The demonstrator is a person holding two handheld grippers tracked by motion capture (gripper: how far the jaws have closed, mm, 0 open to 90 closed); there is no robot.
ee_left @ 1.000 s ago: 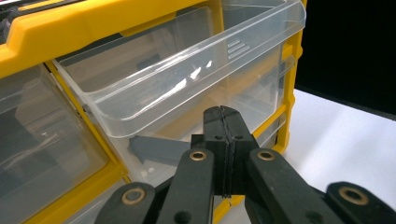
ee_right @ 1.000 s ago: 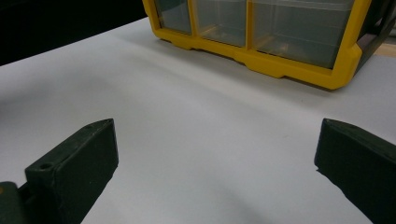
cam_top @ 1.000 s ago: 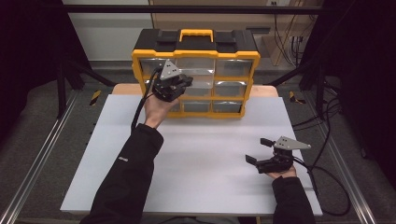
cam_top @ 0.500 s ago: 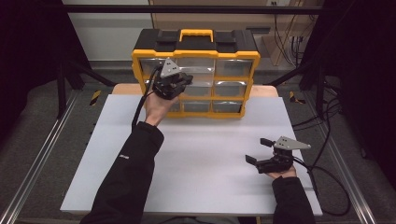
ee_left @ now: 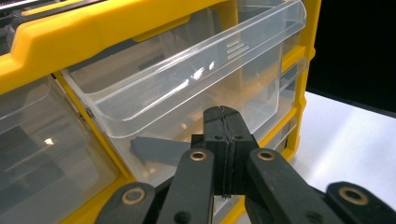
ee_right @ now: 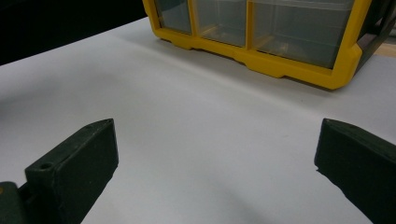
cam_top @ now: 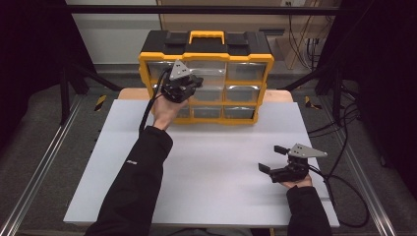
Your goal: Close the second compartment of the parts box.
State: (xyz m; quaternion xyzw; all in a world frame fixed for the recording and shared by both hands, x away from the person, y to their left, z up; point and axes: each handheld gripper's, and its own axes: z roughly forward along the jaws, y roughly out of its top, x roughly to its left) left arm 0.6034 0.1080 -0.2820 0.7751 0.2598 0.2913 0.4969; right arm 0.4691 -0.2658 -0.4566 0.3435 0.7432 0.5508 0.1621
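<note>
Jaws of left gripper (ee_left: 223,154) pressed together, empty, at clear drawer (ee_left: 187,88) of organizer (cam_top: 206,73); unchanged since before. Right gripper (cam_top: 272,158) wide apart, empty.

The person's left arm reaches far forward in a black sleeve, the bare left hand (cam_top: 164,109) raised at the end of it and gripping the left tongs (cam_top: 193,81) from below. Those tongs point forward and slightly right in the high view, a grey 3-cornered plate on top, a black cable trailing back along the forearm. In the left gripper view their 2 black jaws are pressed flat together with nothing between them. The right forearm lies short and close to the body, the right hand (cam_top: 295,181) low and cupping the right tongs (cam_top: 272,158), which point left. Their jaws stand wide apart, empty, as the right gripper view confirms.
</note>
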